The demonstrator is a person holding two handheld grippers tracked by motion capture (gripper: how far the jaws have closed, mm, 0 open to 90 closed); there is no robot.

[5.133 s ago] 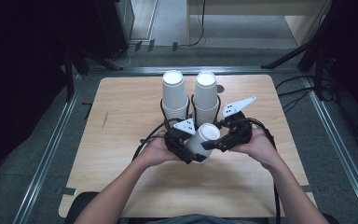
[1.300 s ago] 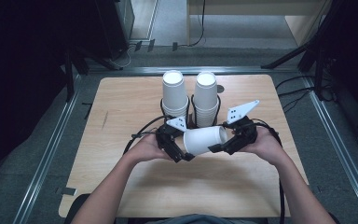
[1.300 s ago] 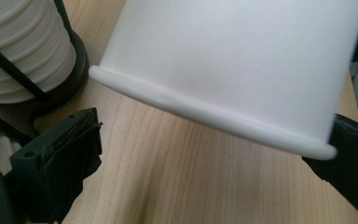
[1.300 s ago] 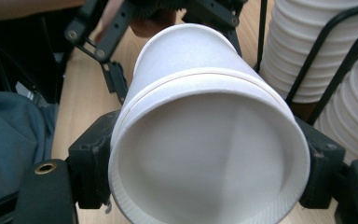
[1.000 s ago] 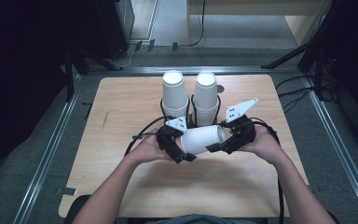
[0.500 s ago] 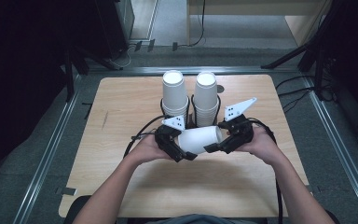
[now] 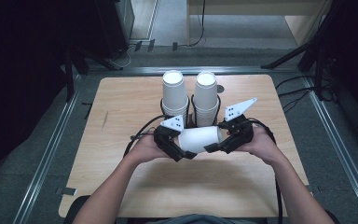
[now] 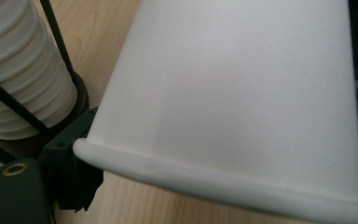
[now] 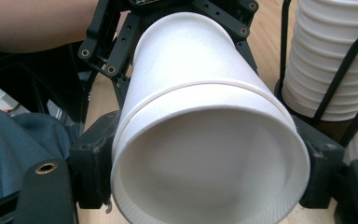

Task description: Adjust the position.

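Observation:
A white paper cup (image 7: 199, 139) lies on its side above the wooden table (image 7: 121, 116), held between both grippers. My left gripper (image 7: 186, 143) takes the rolled-rim end (image 8: 223, 186); its jaws have just been closing with that end between them, and the rim sits against one black finger (image 8: 74, 177). My right gripper (image 7: 216, 138) is shut on the base end, a jaw pressed to each side of the cup (image 9: 205, 140). A thin ridge circles the cup partway along; whether it is two nested cups I cannot tell. The left gripper's fingers (image 9: 116, 60) flank the far end.
Two tall stacks of white cups (image 7: 175, 95) (image 7: 206, 98) stand in black wire holders just behind the grippers, close to the held cup (image 8: 18, 70) (image 9: 335, 60). Cables trail from both grippers. Metal rails border the table, with dark floor beyond.
Five seconds ago the cup stood tilted upward between the grippers; now it lies level. Over the last second the hands and cup have barely shifted.

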